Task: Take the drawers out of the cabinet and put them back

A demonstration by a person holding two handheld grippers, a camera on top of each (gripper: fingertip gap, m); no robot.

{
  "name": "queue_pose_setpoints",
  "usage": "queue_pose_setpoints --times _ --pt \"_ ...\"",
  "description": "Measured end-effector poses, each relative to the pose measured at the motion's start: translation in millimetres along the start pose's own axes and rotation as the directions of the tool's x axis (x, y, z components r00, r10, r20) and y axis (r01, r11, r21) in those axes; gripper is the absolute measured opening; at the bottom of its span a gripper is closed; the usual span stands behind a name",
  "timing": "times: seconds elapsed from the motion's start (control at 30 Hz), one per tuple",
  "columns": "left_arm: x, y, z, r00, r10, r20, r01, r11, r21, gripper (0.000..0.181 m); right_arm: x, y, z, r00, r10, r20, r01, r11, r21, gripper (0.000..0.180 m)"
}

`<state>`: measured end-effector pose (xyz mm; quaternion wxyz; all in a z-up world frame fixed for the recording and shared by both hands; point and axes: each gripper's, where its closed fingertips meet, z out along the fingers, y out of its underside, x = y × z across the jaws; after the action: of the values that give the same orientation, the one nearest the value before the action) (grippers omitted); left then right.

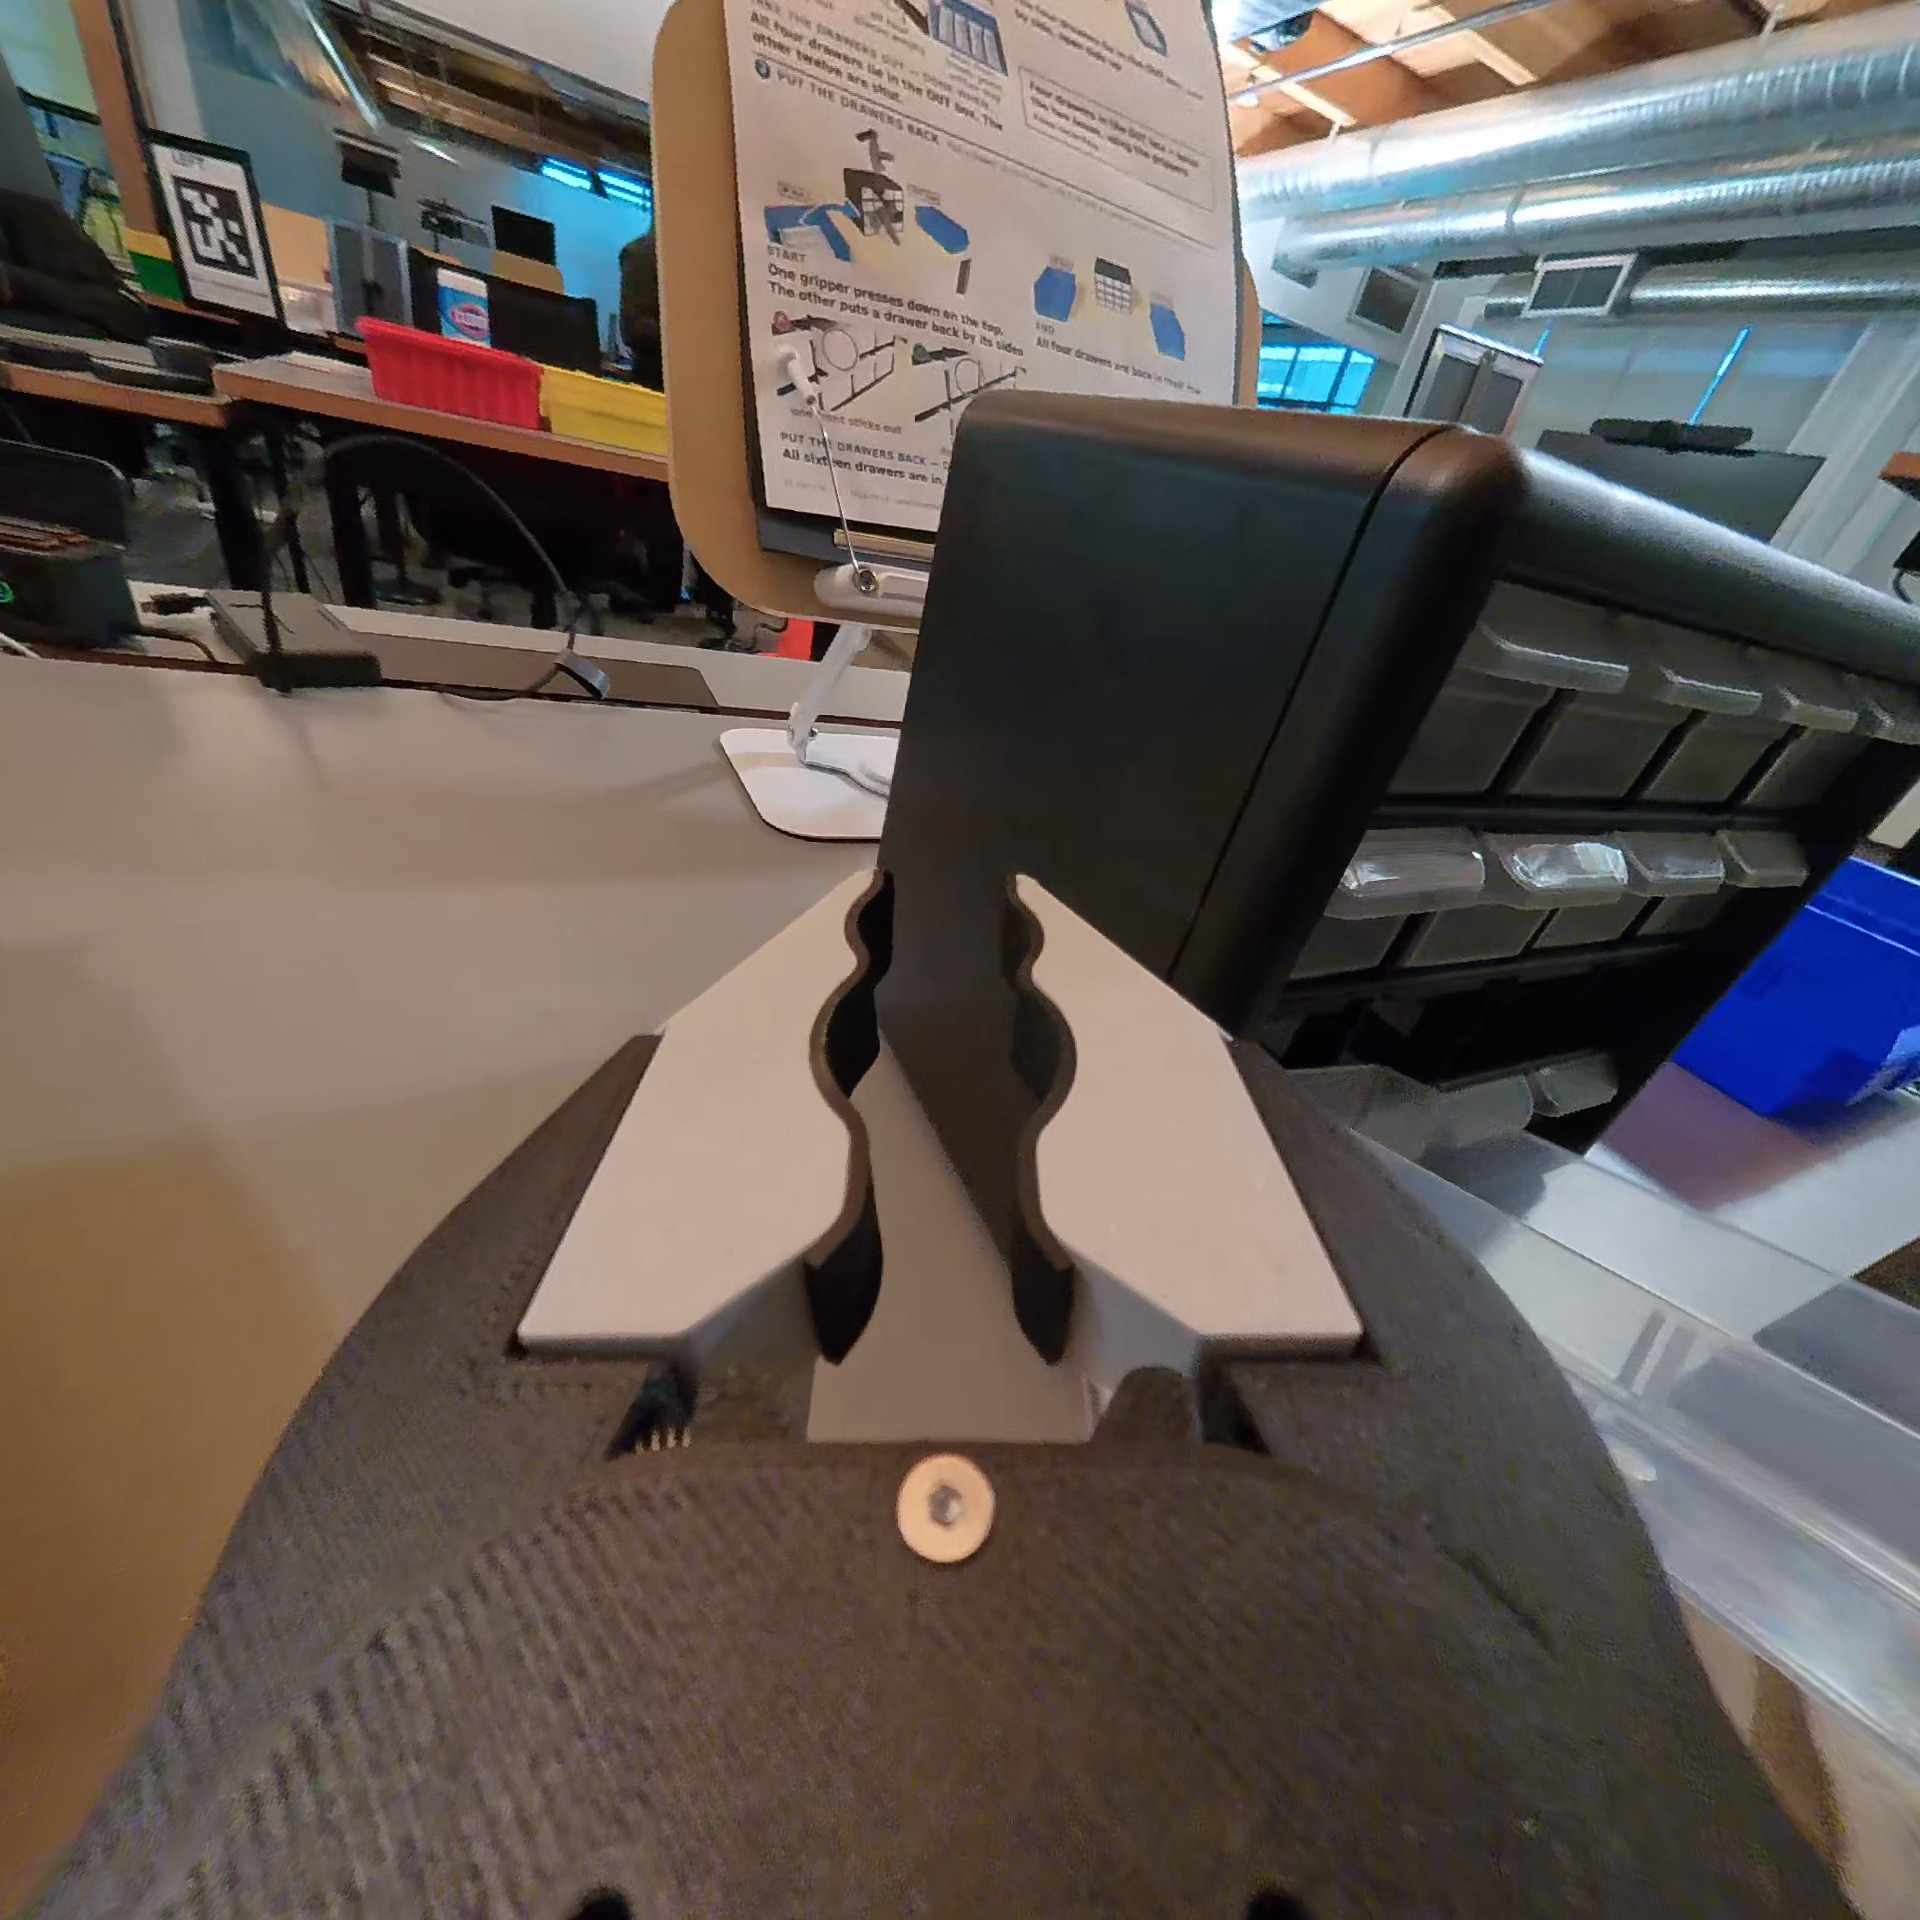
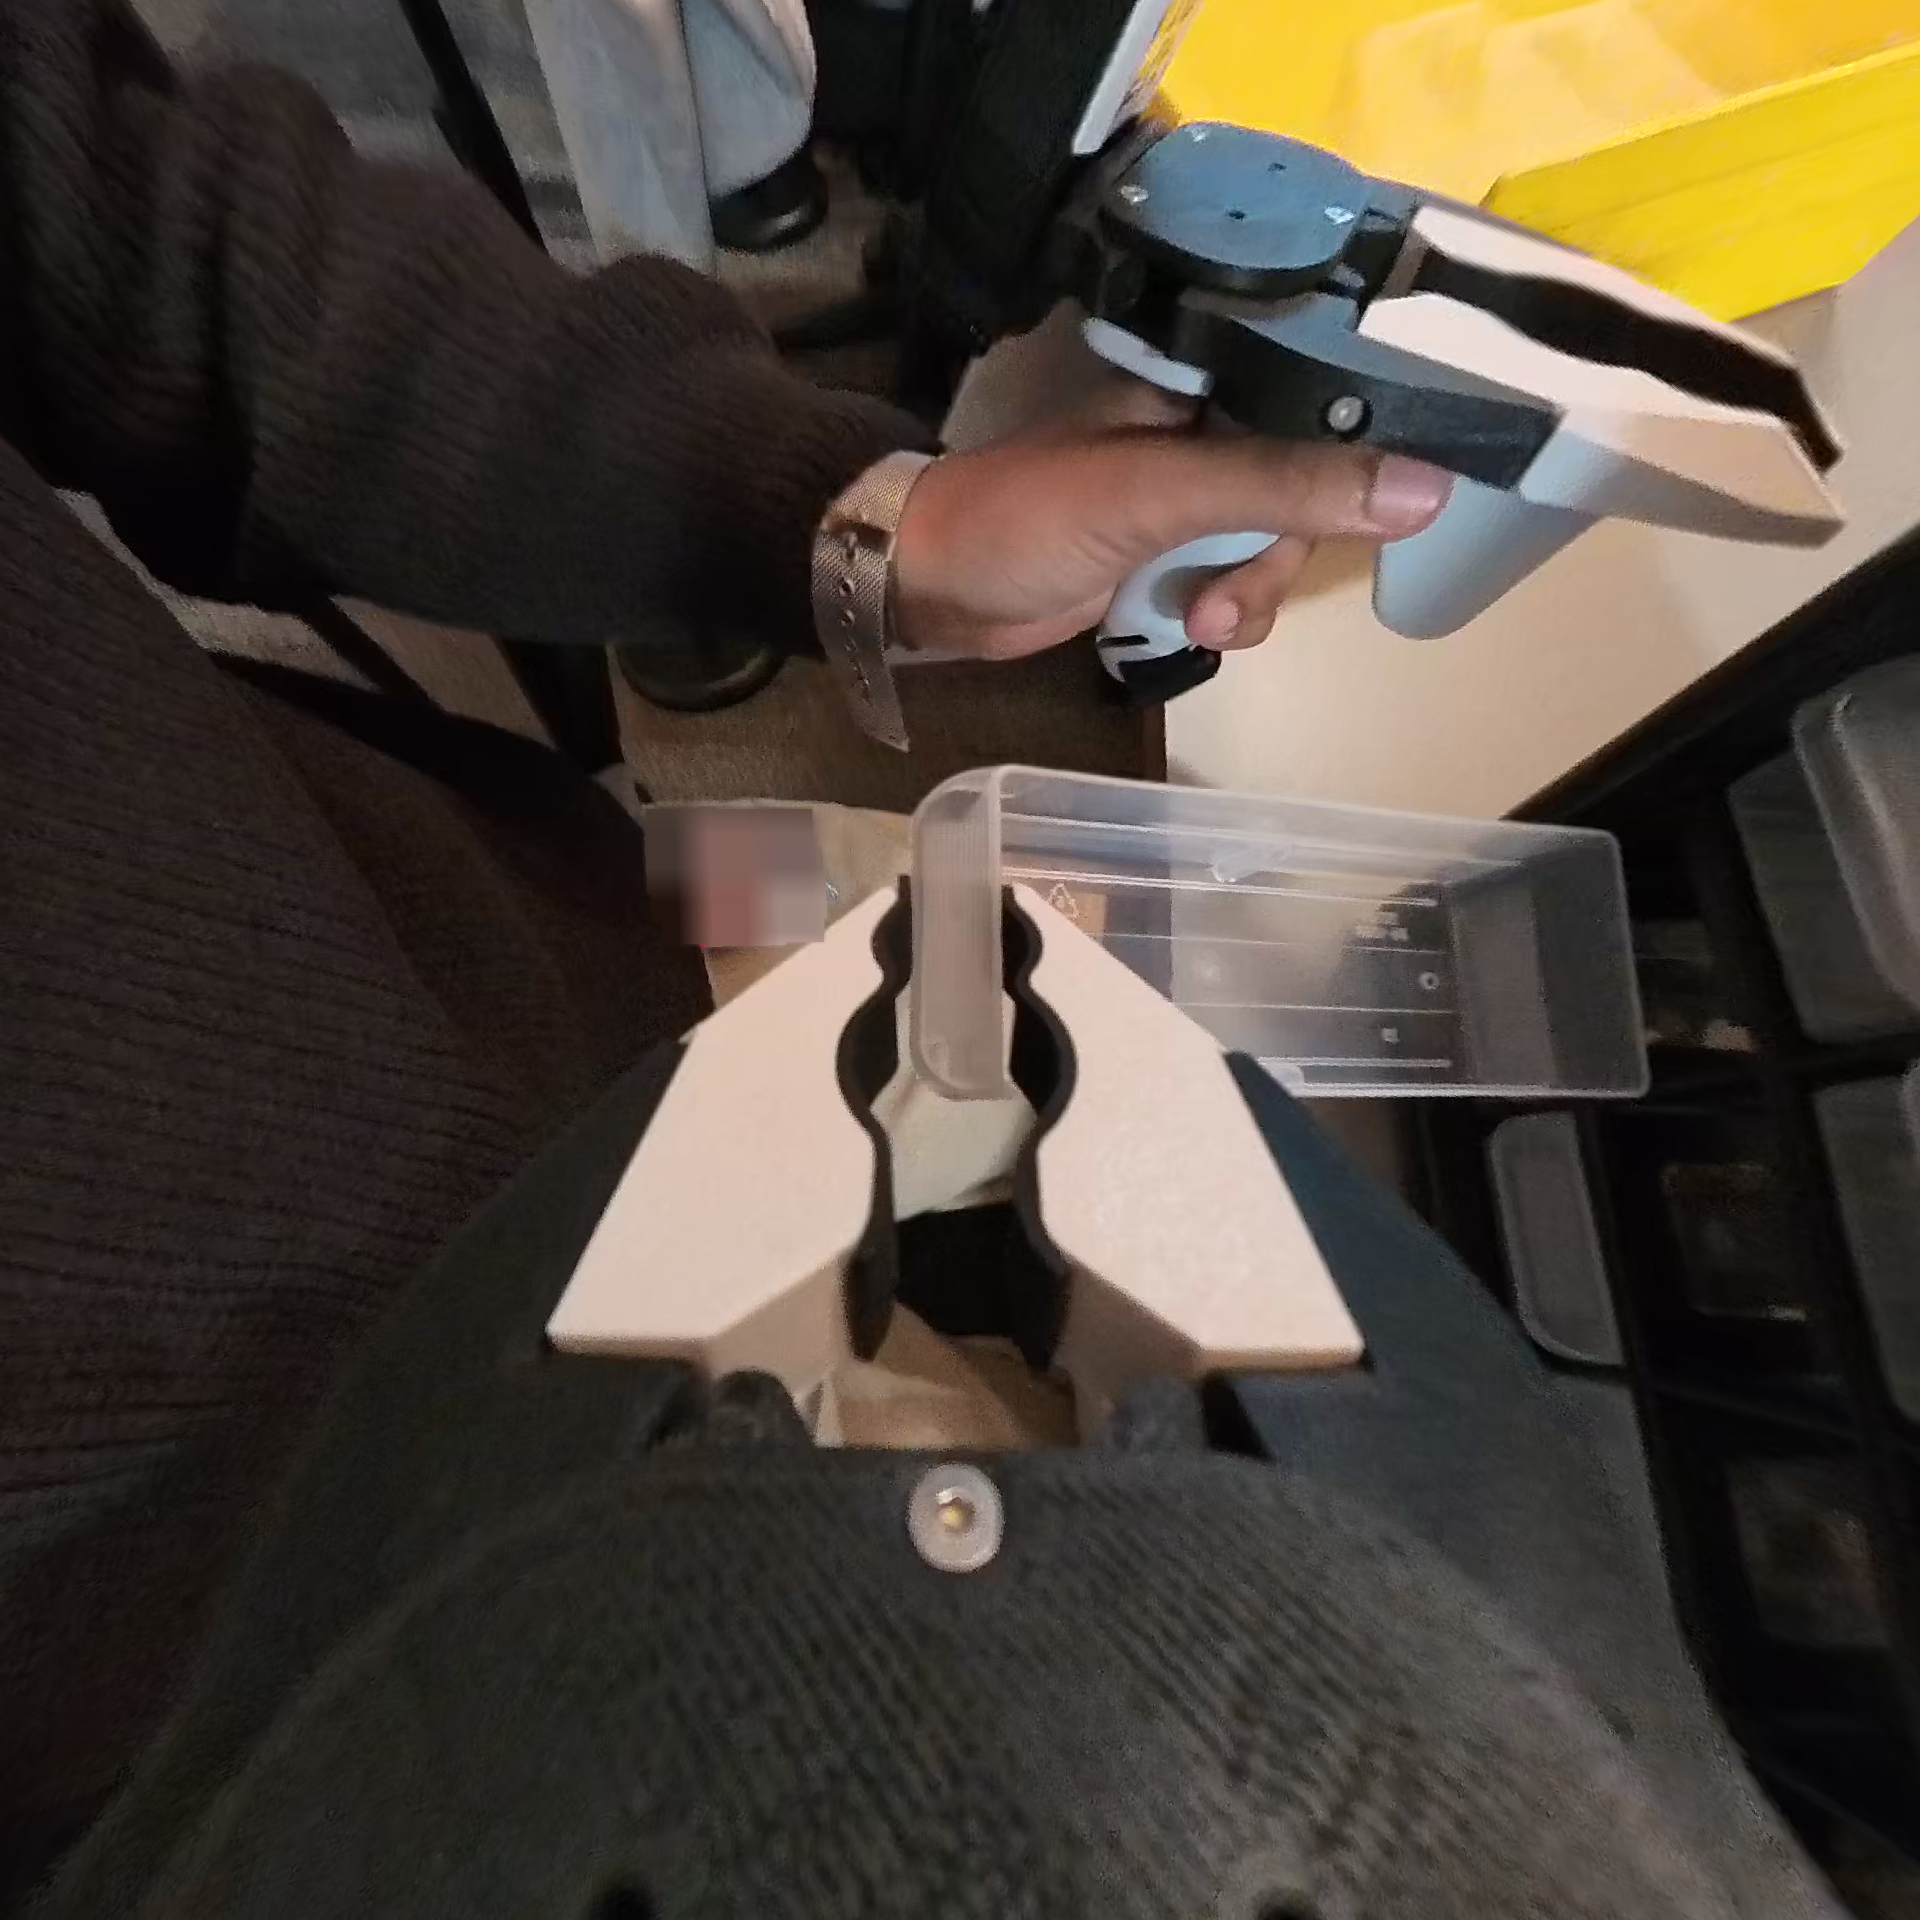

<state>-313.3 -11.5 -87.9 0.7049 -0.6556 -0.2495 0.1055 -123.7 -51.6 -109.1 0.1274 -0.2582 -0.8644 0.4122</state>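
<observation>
The black cabinet (image 1: 1195, 675) stands on the table, its rows of clear drawers (image 1: 1558, 727) facing right. My left gripper (image 1: 949, 883) is empty, its jaws a little apart, close to the cabinet's left side wall. It also shows in the right wrist view (image 2: 1818, 457), held in a hand above the table. My right gripper (image 2: 956, 894) is shut on the front handle of a clear plastic drawer (image 2: 1351, 956). It holds the drawer out of the cabinet (image 2: 1818, 1143), with the drawer's far end pointing toward the cabinet front.
A yellow bin (image 2: 1662, 156) sits beyond the left gripper. A blue bin (image 1: 1818, 987) stands past the cabinet and a clear plastic tub (image 1: 1662, 1351) lies at lower right. An instruction sheet on a stand (image 1: 987, 260) rises behind the cabinet. A dark sleeve (image 2: 416, 416) fills the left.
</observation>
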Motion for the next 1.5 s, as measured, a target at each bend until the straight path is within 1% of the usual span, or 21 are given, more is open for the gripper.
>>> queue_pose_setpoints --times 0.23,0.4,0.57,0.67,0.87,0.97,1.07,1.2,1.33,1.37,1.4,1.5 --pt "7.8 2.6 1.8 0.999 0.037 -0.010 -0.037 0.999 -0.009 0.019 7.4 -0.9 -1.6 0.999 -0.047 -0.016 0.045 0.992 -0.116 0.015" --pt "9.1 -0.4 -0.5 0.998 0.062 -0.005 -0.062 0.998 0.005 0.021 8.8 -5.3 2.2 0.999 -0.045 -0.017 0.043 0.992 -0.121 0.014" --pt "13.1 0.4 0.6 0.997 0.072 -0.023 -0.072 0.997 0.004 0.026 6.9 0.1 9.3 0.999 -0.041 -0.007 0.040 0.989 -0.141 0.015" --pt "12.9 0.2 0.5 0.997 0.080 -0.021 -0.080 0.997 0.007 0.027 14.0 2.8 10.1 0.998 -0.045 -0.037 0.040 0.988 -0.146 0.015" --pt "13.2 2.7 2.5 0.996 0.080 -0.029 -0.081 0.997 -0.001 0.030 16.2 0.6 10.1 0.997 -0.062 -0.043 0.056 0.990 -0.130 0.015" --pt "13.7 3.7 3.1 0.996 0.086 -0.030 -0.086 0.996 -0.004 0.031 20.0 3.4 10.7 0.989 -0.114 -0.093 0.096 0.980 -0.176 0.015" --pt "13.0 3.3 2.9 0.996 0.082 -0.028 -0.082 0.997 -0.001 0.031 20.5 3.1 13.4 0.988 -0.117 -0.100 0.098 0.979 -0.176 0.015" --pt "13.0 4.6 3.2 0.996 0.080 -0.029 -0.081 0.997 -0.011 0.033 37.4 18.1 19.7 0.976 -0.141 -0.163 0.104 0.970 -0.219 0.015" --pt "17.0 4.5 3.0 0.992 0.123 -0.029 -0.123 0.992 -0.009 0.034 59.7 24.6 25.2 0.948 -0.166 -0.272 0.108 0.970 -0.219 0.017" --pt "18.1 4.6 3.2 0.991 0.131 -0.031 -0.131 0.991 -0.010 0.034 67.2 24.5 24.6 0.930 -0.187 -0.318 0.121 0.969 -0.216 0.020" --pt "18.7 4.7 3.2 0.990 0.137 -0.031 -0.138 0.990 -0.010 0.034 72.7 23.1 23.4 0.910 -0.212 -0.358 0.143 0.967 -0.209 0.027" --pt "17.8 4.5 3.0 0.989 0.144 -0.023 -0.144 0.989 -0.010 0.035 77.2 12.1 13.8 0.845 -0.287 -0.452 0.235 0.957 -0.168 0.023"
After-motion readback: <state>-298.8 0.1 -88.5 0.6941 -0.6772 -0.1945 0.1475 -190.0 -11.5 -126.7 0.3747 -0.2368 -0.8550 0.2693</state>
